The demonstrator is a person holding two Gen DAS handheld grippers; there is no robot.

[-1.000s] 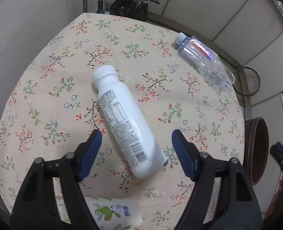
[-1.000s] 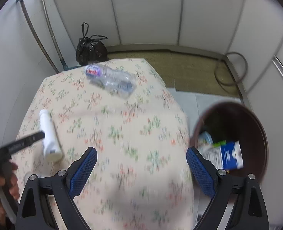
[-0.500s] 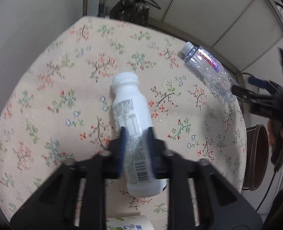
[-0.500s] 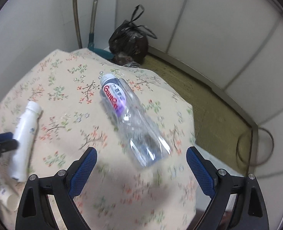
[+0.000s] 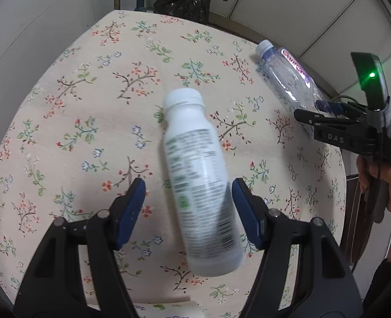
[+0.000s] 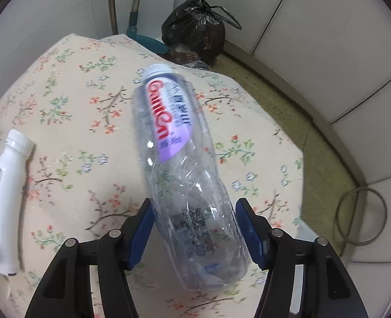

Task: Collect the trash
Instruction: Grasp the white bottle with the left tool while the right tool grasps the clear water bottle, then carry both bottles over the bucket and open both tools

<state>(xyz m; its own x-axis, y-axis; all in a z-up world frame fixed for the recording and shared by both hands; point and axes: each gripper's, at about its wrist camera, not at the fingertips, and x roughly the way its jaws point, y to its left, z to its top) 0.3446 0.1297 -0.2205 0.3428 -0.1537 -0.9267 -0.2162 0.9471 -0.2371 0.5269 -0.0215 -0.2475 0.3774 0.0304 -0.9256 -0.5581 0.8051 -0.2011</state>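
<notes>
A white plastic bottle (image 5: 198, 182) lies on the floral tablecloth (image 5: 89, 106), blurred, between the fingers of my left gripper (image 5: 188, 206). The right pad touches it and a gap shows at the left pad. The jaws stand open. A clear crumpled water bottle (image 6: 184, 175) with a purple and red label lies between the fingers of my right gripper (image 6: 194, 228). Both blue pads sit close to its sides, and the jaws stand open. The clear bottle also shows in the left wrist view (image 5: 288, 79), as does the white bottle in the right wrist view (image 6: 5, 190).
A paper cup (image 5: 166, 308) lies at the table's near edge. A tied black rubbish bag (image 6: 195, 26) sits on the floor behind the table. A brown bin (image 5: 354, 217) stands to the right of the table. A wire ring (image 6: 359, 217) lies on the floor.
My left gripper shut on the white bottle half a second ago and now stands open around it. My right gripper swung from the bin to the clear bottle and now straddles it.
</notes>
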